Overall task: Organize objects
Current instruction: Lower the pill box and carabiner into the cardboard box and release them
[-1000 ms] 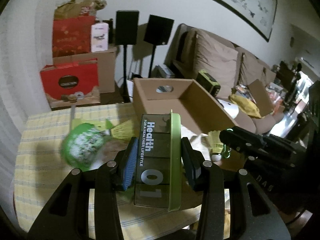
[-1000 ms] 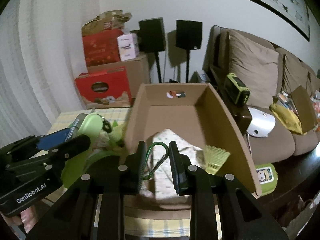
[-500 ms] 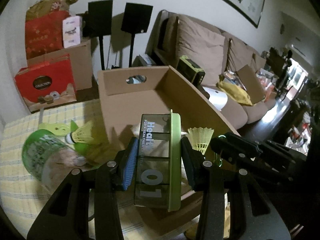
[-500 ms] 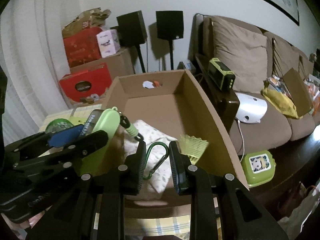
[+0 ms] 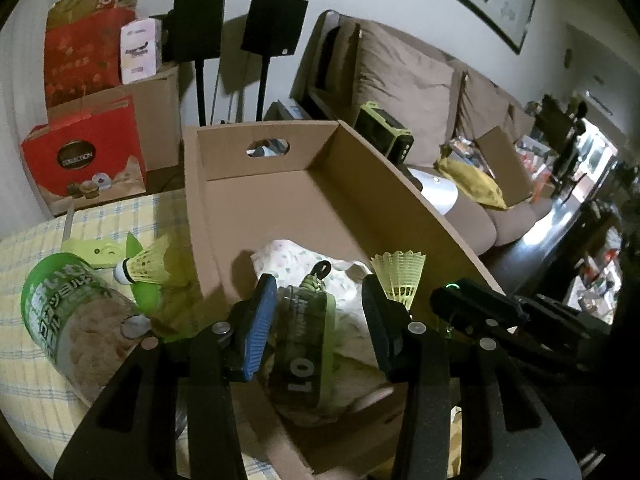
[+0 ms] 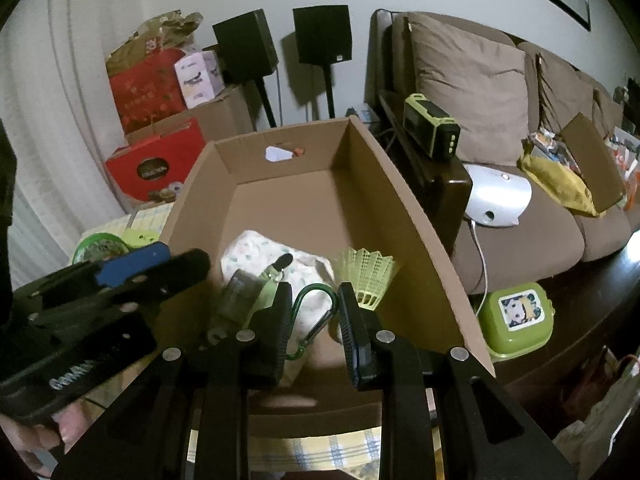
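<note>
Handling first: the case [image 5: 304, 340], a smoked plastic box with a green lid, looks light, stiff and smooth, so it is best pinched across its flat long sides rather than by the cord at its far end. It lies tilted on the cloth [image 5: 296, 252] inside the box [image 5: 248, 208], between the jaws of the left hand-held gripper [image 5: 317, 292], which stand apart with a gap on each side. The right hand-held gripper [image 6: 314, 286] is clamped on the carabiner [image 6: 318, 330] just above the same cloth. That thin metal loop is hard and likely slippery, so a hold across its flat sides suits it, as here. The cloth is soft and will give under whatever lands on it. Counted: one box, one cloth, one case, one carabiner, one green canister [image 5: 76, 320] on the surface [image 5: 24, 360], and two shuttlecocks, one in the box [image 5: 398, 276] and one outside it [image 5: 146, 264] beside the canister.
</note>
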`<state>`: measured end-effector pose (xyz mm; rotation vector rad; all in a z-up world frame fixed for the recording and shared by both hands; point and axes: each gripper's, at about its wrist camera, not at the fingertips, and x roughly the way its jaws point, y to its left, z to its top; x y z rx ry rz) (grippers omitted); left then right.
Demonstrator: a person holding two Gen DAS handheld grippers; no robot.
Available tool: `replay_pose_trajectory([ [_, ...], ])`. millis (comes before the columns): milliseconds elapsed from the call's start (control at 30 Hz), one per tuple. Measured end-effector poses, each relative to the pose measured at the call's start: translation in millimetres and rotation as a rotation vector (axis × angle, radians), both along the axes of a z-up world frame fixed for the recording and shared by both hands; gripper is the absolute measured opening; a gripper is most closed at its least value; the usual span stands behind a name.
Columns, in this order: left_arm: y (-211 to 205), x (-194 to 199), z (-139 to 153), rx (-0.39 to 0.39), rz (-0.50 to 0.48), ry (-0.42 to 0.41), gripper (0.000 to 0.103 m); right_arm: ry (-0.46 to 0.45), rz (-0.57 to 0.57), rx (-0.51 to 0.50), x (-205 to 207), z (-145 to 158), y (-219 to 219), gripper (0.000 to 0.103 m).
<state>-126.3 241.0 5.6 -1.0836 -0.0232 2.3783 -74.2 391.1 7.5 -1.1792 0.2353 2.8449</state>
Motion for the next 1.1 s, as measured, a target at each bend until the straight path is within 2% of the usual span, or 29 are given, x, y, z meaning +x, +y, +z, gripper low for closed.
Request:
replay_pose_trajectory([
  [300,-16.8,3.2,3.2,-0.003,0.028,0.000,0.046,-0.034,0.013,-0.040,-10.5,-14.2,-0.7,0.023],
  [500,-27.2,7.6,11.1,0.009,0.044,0.027,0.064,-0.053,0.027,-0.075,-20.0,-22.4,-3.3,0.025],
  [767,-41.0,7.2,13.4,0.017,0.074,0.023,0.070,-0.031,0.001,-0.080,-13.0,-13.9,0.2,0.030],
  [833,-45.1,8.3,12.7,0.019,0.078,0.021,0.072,-0.023,-0.003,-0.073,-10.5,-9.9,-0.5,0.034],
  [900,-48.6,10.0,12.6,0.019,0.082,0.024,0.080,-0.011,-0.006,-0.061,-8.5,-5.6,-2.1,0.040],
  [967,-51.8,12.8,12.7,0.009,0.090,0.035,0.081,0.000,-0.005,-0.046,-6.8,-1.7,-5.2,0.044],
  [1033,-54.9,14.1,12.3,-0.008,0.099,0.039,0.085,0.010,-0.006,-0.030,-5.6,2.0,-9.4,0.053],
  [1067,-57.7,14.6,12.2,-0.014,0.106,0.038,0.091,0.013,-0.007,-0.024,-5.2,3.4,-11.0,0.062],
  [1100,-60.9,15.5,12.7,-0.013,0.114,0.042,0.094,0.017,-0.004,-0.016,-4.6,4.8,-13.4,0.066],
])
